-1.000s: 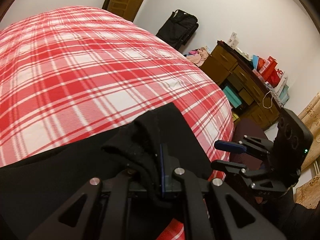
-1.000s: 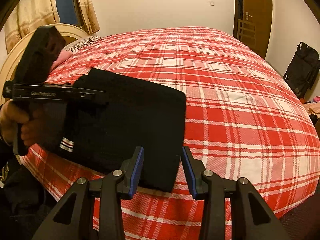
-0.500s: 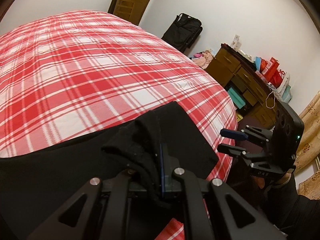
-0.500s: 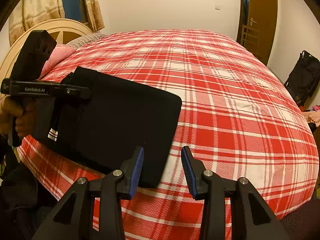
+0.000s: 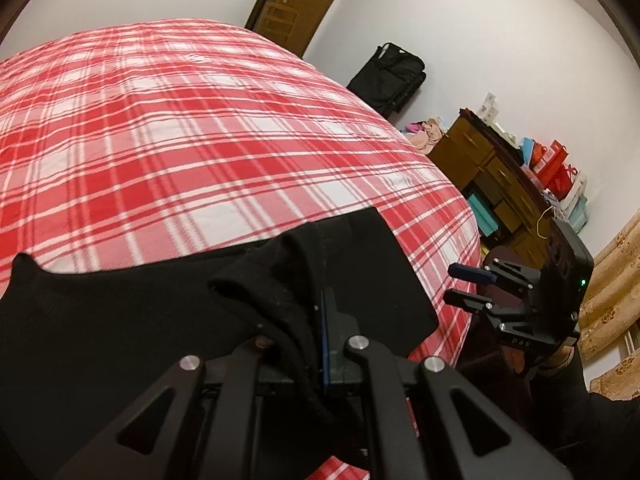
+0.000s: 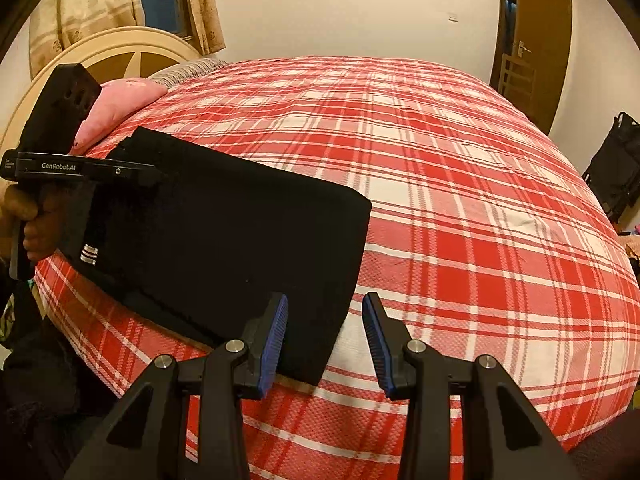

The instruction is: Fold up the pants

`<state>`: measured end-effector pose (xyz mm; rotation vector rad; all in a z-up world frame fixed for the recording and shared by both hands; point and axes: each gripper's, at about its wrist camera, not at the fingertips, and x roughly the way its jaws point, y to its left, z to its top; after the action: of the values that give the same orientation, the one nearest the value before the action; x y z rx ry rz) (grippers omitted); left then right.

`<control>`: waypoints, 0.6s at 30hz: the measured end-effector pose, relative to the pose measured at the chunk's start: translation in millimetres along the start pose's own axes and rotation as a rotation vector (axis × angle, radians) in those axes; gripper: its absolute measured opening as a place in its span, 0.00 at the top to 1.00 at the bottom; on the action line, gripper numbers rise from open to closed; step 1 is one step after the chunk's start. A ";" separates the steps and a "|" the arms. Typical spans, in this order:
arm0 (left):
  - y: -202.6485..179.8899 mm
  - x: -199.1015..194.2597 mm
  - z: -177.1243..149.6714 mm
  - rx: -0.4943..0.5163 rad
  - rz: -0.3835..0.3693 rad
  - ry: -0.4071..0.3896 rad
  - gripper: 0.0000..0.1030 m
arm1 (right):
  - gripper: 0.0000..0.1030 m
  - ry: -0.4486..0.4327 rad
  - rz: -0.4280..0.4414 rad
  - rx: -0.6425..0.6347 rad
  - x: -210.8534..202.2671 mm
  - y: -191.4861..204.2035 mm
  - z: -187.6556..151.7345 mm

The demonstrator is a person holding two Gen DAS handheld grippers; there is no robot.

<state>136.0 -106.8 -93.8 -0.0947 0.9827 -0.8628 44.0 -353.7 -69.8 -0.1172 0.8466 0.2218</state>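
**A:** Where are the black pants (image 6: 224, 240) right now?

**B:** Folded into a dark rectangle on the near left part of the red plaid bedspread (image 6: 460, 200), close to the bed's near edge. One end sits near the pink pillow (image 6: 120, 100) and the cream headboard (image 6: 120, 48); the other end lies just in front of the right gripper (image 6: 324, 336).

**A:** And the tongs?

**B:** The left gripper (image 5: 320, 320) is pressed together on a bunched fold of the pants — black cloth pokes up between its fingers. From the right wrist view it reaches in from the left, a hand (image 6: 28, 216) around its handle. The right gripper stands spread, blue pads (image 6: 276, 332) apart with nothing between them; its left finger overlaps the corner of the pants in the picture, though I cannot tell whether it touches.

**A:** Anything around the bed?

**B:** A black bag (image 5: 388, 76) against the far wall, a wooden dresser (image 5: 492, 172) on the right with red gift bags (image 5: 556, 164) on top — and a brown door (image 6: 536, 36).
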 end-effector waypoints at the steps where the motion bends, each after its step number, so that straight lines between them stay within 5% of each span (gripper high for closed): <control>1: 2.9 -2.8 -1.9 -0.007 0.001 -0.002 0.94 | 0.60 0.000 0.002 -0.003 0.8 1.7 0.0; 18: 57.4 -39.5 -28.8 -0.096 0.058 -0.025 0.94 | 0.60 0.019 0.066 -0.059 16.3 33.0 0.0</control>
<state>138.1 -32.8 -108.3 -0.1577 0.9986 -0.7593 46.5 -319.3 -82.6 -0.1464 0.8640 0.3083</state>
